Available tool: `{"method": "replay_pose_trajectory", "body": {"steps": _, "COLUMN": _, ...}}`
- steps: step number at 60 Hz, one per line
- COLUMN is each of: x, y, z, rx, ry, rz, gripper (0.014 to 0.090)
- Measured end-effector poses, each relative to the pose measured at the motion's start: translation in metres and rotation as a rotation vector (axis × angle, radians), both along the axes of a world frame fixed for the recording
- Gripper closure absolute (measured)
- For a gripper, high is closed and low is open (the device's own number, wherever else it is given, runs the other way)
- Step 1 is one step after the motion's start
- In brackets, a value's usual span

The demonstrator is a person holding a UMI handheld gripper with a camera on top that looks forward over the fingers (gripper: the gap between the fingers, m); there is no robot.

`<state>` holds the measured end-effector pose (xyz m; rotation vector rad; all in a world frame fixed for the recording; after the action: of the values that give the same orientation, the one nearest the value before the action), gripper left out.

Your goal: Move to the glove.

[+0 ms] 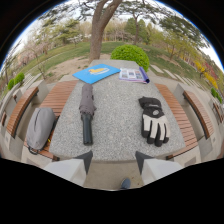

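The worktop (115,115) is a grey speckled stone slab, standing well ahead of my jaws. 2 wooden benches flank it: the left bench (55,102) and the right bench (176,115).

A tree (99,27) rises beyond the far edge of the worktop, with a round green bush (131,54) just beside it to the right. Grass and further trees fill the background.

A grey bag (40,129) lies on the left bench, near its close end.

A folded grey umbrella (87,112) lies on the left half of the worktop, lengthwise, with its dark handle toward me.

A blue folder (96,73) lies at the far left of the worktop, beyond the umbrella tip. An open booklet (134,75) lies at the far right, apart from the folder.

The glove (154,121) is black with white panels. It lies flat on the right half of the worktop, fingers pointing toward me, well apart from the umbrella and near the right edge. It is ahead of my jaws and to their right, not between them.

My gripper (114,159) holds nothing. The 2 fingers (84,160) stand apart, with open space between them, short of the near worktop edge.

A dark shoe tip (125,183) shows on the ground below the jaws.
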<state>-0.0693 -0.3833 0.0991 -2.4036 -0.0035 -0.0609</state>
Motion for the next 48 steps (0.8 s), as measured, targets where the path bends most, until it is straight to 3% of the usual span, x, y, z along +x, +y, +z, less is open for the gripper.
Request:
{"method": "replay_pose_trajectory", "body": {"steps": 1, "x": 0.031, "y": -0.014, "z": -0.008, "rx": 0.001, "ry": 0.001, "rz": -0.002, "gripper": 0.0200}}
{"method": "replay_pose_trajectory", "body": {"steps": 19, "x": 0.120, "y": -0.007, "z": -0.024, "rx": -0.012, "ry": -0.027, "rz": -0.086, "gripper": 0.0200}}
{"method": "replay_pose_trajectory", "body": {"steps": 48, "x": 0.189, "y": 0.115, "z": -0.057, "rx": 0.023, "ry": -0.027, "rz": -0.041, "gripper": 0.0199}}
